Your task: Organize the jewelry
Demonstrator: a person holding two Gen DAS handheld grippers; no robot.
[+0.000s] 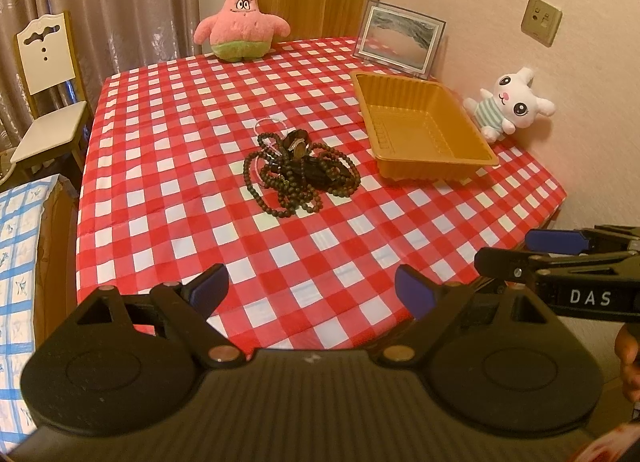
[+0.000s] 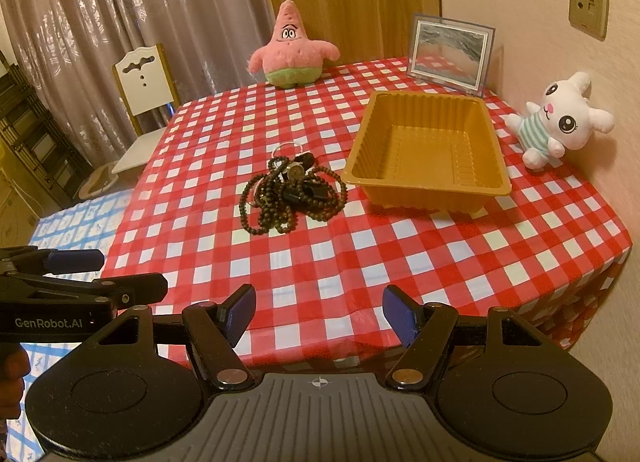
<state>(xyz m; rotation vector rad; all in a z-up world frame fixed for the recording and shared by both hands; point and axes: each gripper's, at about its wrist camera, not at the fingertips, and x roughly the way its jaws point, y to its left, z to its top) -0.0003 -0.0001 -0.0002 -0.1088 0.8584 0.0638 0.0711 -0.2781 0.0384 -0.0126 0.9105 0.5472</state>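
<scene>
A tangled pile of dark bead strings and small jewelry [image 1: 300,172] [image 2: 292,194] lies mid-table on the red-and-white checked cloth [image 1: 180,166] [image 2: 320,262]. To its right stands a gold plastic tray [image 1: 460,160] [image 2: 424,190] with nothing in it. My left gripper [image 1: 311,292] hovers over the near table edge, open, nothing between its blue pads. My right gripper [image 2: 319,316] is likewise open and bare, well short of the pile. Each gripper shows at the side of the other's view, the right one [image 1: 560,254] and the left one [image 2: 72,274].
A pink star plush [image 1: 242,18] [image 2: 292,48] sits at the table's far edge, and a framed picture [image 1: 400,36] [image 2: 450,54] behind the tray. A white bunny plush [image 1: 510,102] [image 2: 560,120] leans on the right wall. A white chair [image 1: 44,82] [image 2: 142,102] stands left of the table.
</scene>
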